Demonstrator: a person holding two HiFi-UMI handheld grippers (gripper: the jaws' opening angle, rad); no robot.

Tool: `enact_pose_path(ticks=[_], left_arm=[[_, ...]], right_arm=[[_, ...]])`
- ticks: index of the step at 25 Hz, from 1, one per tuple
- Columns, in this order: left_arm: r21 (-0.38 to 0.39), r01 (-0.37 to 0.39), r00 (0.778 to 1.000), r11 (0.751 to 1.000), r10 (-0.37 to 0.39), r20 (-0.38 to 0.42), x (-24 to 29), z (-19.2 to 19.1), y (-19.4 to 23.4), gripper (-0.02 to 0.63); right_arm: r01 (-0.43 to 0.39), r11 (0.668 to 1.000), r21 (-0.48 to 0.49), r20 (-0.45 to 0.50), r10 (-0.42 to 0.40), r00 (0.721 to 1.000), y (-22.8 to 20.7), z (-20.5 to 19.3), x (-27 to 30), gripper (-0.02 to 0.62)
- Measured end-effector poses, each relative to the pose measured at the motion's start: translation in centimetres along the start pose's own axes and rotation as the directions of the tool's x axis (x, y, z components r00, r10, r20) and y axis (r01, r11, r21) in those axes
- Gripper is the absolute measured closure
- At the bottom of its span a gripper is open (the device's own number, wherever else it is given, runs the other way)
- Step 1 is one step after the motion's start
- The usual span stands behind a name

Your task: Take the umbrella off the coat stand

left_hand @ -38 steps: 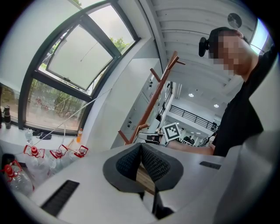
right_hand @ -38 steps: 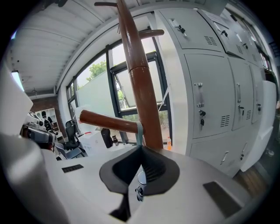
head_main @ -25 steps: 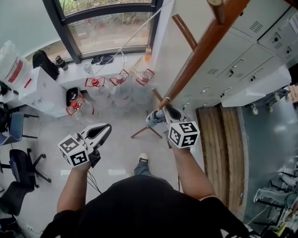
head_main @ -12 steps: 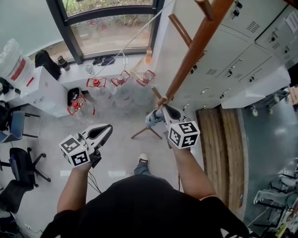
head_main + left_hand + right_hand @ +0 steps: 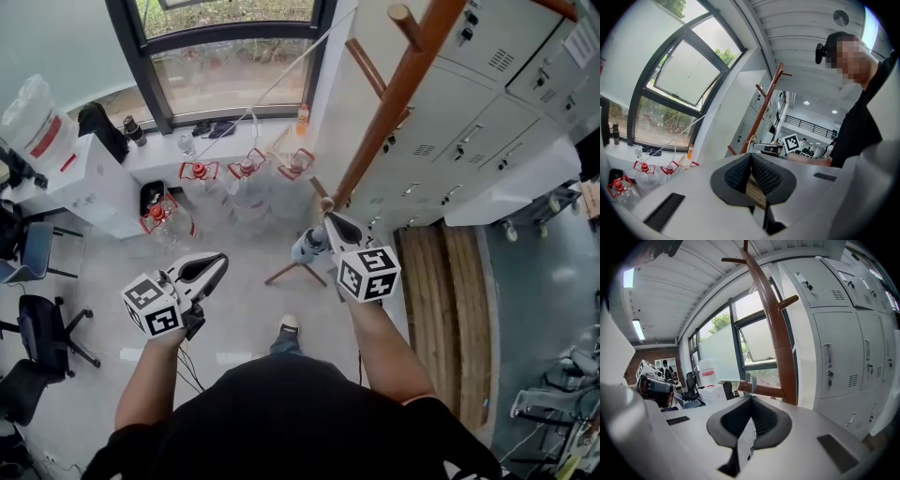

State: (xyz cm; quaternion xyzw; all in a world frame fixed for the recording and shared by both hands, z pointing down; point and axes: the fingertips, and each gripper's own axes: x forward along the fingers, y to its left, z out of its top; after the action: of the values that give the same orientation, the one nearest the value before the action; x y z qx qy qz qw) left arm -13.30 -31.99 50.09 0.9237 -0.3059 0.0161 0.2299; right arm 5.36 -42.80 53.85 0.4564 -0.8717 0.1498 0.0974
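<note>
The brown wooden coat stand (image 5: 394, 103) rises at the right, next to the lockers. A folded grey-blue umbrella (image 5: 307, 247) hangs beside its lower pole. My right gripper (image 5: 327, 223) is shut on the umbrella's grey strap loop (image 5: 751, 382), which stands up from the closed jaws just in front of a low peg (image 5: 761, 391). Whether the loop still sits over that peg I cannot tell. My left gripper (image 5: 217, 263) is held out to the left, apart from the stand, shut and with nothing in it. Its view takes in the coat stand (image 5: 761, 115).
Several clear water jugs with red handles (image 5: 246, 173) stand on the floor below the window. White lockers (image 5: 487, 112) line the right wall, with a wooden strip (image 5: 450, 281) at their foot. A white cabinet (image 5: 80, 178) and office chairs (image 5: 42, 337) are at the left.
The head view has tilted slightly, so the stand sits a little differently in frame. Both grippers stay about where they were, the right one still shut on the strap.
</note>
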Motion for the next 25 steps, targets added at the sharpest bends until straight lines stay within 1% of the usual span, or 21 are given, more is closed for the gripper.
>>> enact_pose_path(ticks=[7,15,25], left_arm=[[0.012,-0.003,1.000,1.000,0.003,0.001,-2.1,-0.2,-0.9,0.584],[0.038,0.016,1.000,0.999,-0.017,0.018,-3.5,0.5,-3.1,0.584],[0.055,0.029,0.999,0.998,-0.031,0.021,-5.7,0.4,-5.5,0.584]], right_arm=[[-0.011,1.000,-0.017,0.012,0.011,1.000,2.1,0.7,-1.3,0.581],[-0.004,1.000,-0.025,0.033,0.005,0.999,3.7,1.7,-3.7,0.581],[0.036,0.999,-0.024,0.049,-0.035,0.998,4.8,1.8,-7.9,0.581]])
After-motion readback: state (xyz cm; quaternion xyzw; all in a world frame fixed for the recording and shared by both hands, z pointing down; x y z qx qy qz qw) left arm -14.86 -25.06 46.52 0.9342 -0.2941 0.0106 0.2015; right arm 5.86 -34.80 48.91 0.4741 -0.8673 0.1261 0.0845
